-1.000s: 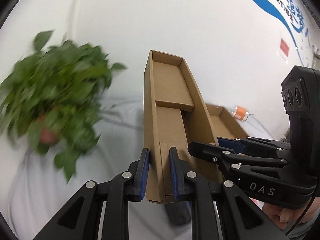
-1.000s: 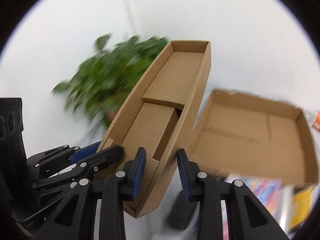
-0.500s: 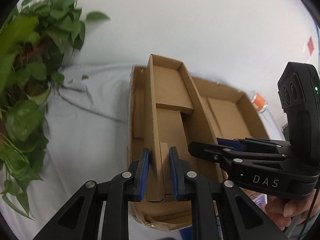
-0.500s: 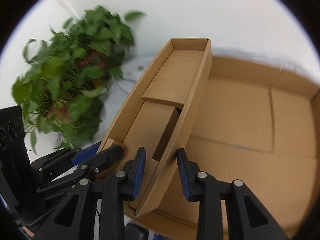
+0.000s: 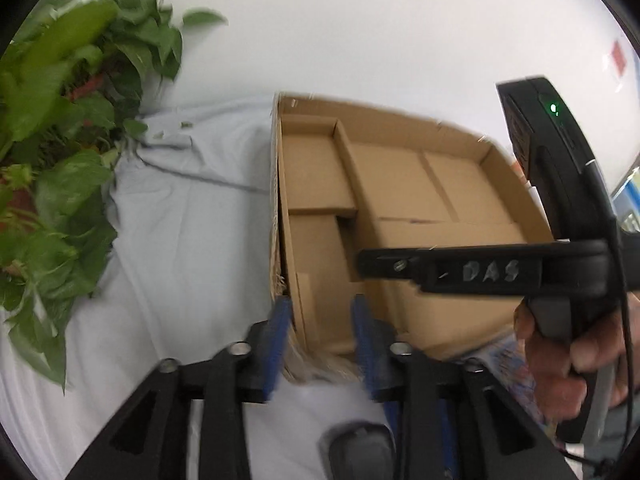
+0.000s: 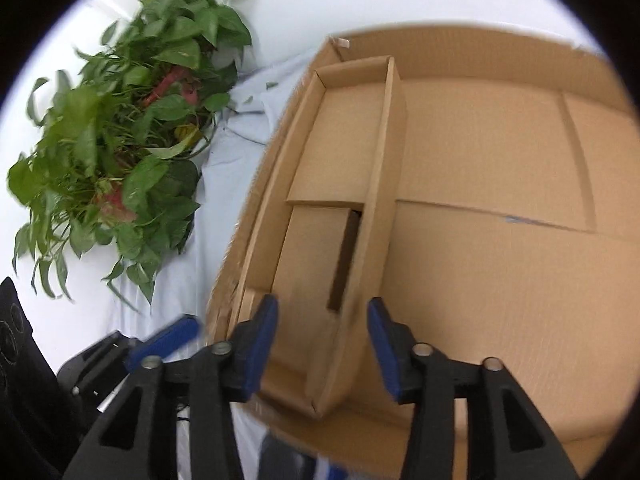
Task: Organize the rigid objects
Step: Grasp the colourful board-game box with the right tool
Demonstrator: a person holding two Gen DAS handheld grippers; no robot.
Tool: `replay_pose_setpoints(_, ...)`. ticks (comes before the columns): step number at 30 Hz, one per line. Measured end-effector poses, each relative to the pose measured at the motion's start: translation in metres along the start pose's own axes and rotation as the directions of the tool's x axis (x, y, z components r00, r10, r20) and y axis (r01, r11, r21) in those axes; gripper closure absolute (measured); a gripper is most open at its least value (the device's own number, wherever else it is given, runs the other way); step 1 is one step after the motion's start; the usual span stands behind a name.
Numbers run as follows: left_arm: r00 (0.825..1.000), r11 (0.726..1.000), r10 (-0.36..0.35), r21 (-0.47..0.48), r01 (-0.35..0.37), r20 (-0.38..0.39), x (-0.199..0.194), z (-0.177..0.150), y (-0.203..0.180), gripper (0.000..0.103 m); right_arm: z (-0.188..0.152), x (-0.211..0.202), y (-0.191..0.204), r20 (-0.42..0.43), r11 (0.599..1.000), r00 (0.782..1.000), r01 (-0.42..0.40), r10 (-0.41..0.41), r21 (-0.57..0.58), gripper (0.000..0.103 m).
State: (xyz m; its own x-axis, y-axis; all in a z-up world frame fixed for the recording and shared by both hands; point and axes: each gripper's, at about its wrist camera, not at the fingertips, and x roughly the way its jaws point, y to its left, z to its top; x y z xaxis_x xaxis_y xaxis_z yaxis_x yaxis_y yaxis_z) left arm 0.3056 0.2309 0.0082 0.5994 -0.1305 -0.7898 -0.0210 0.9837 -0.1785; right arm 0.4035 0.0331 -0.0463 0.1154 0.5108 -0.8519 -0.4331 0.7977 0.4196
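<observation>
A long narrow open cardboard tray (image 5: 320, 200) lies inside a large shallow cardboard box (image 5: 440, 184), against its left wall; it also shows in the right wrist view (image 6: 332, 200) within the box (image 6: 500, 200). My left gripper (image 5: 318, 344) is open, its blue pads spread on either side of the tray's near end and the box's left wall. My right gripper (image 6: 322, 344) is open, its pads astride the tray's right wall without touching. The right gripper's body (image 5: 480, 270) reaches across the box in the left wrist view.
A leafy green potted plant (image 5: 52, 152) stands left of the box on a wrinkled pale cloth (image 5: 192, 240); it also shows in the right wrist view (image 6: 132, 136). A white wall is behind. A colourful printed item (image 5: 516, 368) lies by the box's near right corner.
The narrow tray went from held in the air to lying in the big box along its left wall. Both grippers opened and let go of it.
</observation>
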Motion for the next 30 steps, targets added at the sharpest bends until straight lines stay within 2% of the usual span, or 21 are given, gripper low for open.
replay_pose_setpoints(2, 0.998, 1.0, -0.016, -0.016, 0.018, 0.067, -0.032, -0.013, -0.002, 0.017, -0.011, -0.044, -0.001, 0.107, 1.0, 0.994, 0.024, -0.023, -0.006, 0.041)
replay_pose_setpoints(4, 0.987, 0.997, -0.072, -0.023, 0.076, 0.14, -0.065, -0.031, -0.011, 0.003, -0.038, -0.106, -0.009, 0.252, 0.997, 0.965, 0.074, -0.07, -0.009, 0.02)
replay_pose_setpoints(7, 0.971, 0.985, -0.171, -0.009, 0.175, 0.169, -0.09, -0.054, -0.029, 0.001, -0.096, -0.182, -0.029, 0.407, 0.983, 0.9, 0.183, -0.156, -0.029, 0.015)
replay_pose_setpoints(9, 0.96, 0.969, -0.236, -0.031, 0.244, 0.151, -0.091, -0.071, -0.043, 0.0, -0.129, -0.205, -0.038, 0.433, 0.973, 0.884, 0.223, -0.176, -0.059, 0.01)
replay_pose_setpoints(11, 0.95, 0.953, -0.293, -0.043, 0.299, 0.109, -0.084, -0.084, -0.059, 0.0, -0.159, -0.214, -0.047, 0.405, 0.973, 0.902, 0.205, -0.147, -0.102, 0.006)
replay_pose_setpoints(13, 0.942, 0.942, -0.327, -0.058, 0.331, 0.07, -0.071, -0.096, -0.072, 0.0, -0.184, -0.203, -0.049, 0.328, 0.978, 0.941, 0.141, -0.083, -0.156, 0.006)
replay_pose_setpoints(14, 0.938, 0.935, -0.344, -0.073, 0.346, 0.045, -0.063, -0.102, -0.078, 0.001, -0.193, -0.198, -0.049, 0.299, 0.977, 0.952, 0.123, -0.065, -0.177, 0.005)
replay_pose_setpoints(18, 0.932, 0.928, -0.362, -0.11, 0.356, -0.037, -0.037, -0.118, -0.089, 0.002, -0.217, -0.159, -0.04, 0.195, 0.971, 0.98, 0.073, -0.028, -0.229, 0.004)
replay_pose_setpoints(21, 0.932, 0.931, -0.357, -0.109, 0.349, -0.06, -0.028, -0.126, -0.097, 0.002, -0.222, -0.137, -0.024, 0.184, 0.955, 0.981, 0.117, -0.068, -0.273, 0.004)
replay_pose_setpoints(23, 0.931, 0.931, -0.359, -0.099, 0.352, -0.069, -0.024, -0.13, -0.101, 0.002, -0.225, -0.122, -0.017, 0.179, 0.947, 0.975, 0.178, -0.133, -0.267, 0.004)
replay_pose_setpoints(25, 0.93, 0.932, -0.356, -0.109, 0.346, -0.096, -0.02, -0.133, -0.103, 0.004, -0.223, -0.109, -0.012, 0.17, 0.944, 0.972, 0.204, -0.163, -0.258, 0.004)
replay_pose_setpoints(28, 0.923, 0.928, -0.367, -0.122, 0.353, -0.115, -0.016, -0.14, -0.103, 0.005, -0.224, -0.104, -0.003, 0.216, 0.917, 0.949, 0.284, -0.229, -0.278, 0.004)
replay_pose_setpoints(30, 0.925, 0.929, -0.365, -0.115, 0.353, -0.105, -0.014, -0.142, -0.102, 0.005, -0.226, -0.1, -0.001, 0.23, 0.907, 0.94, 0.311, -0.251, -0.283, 0.004)
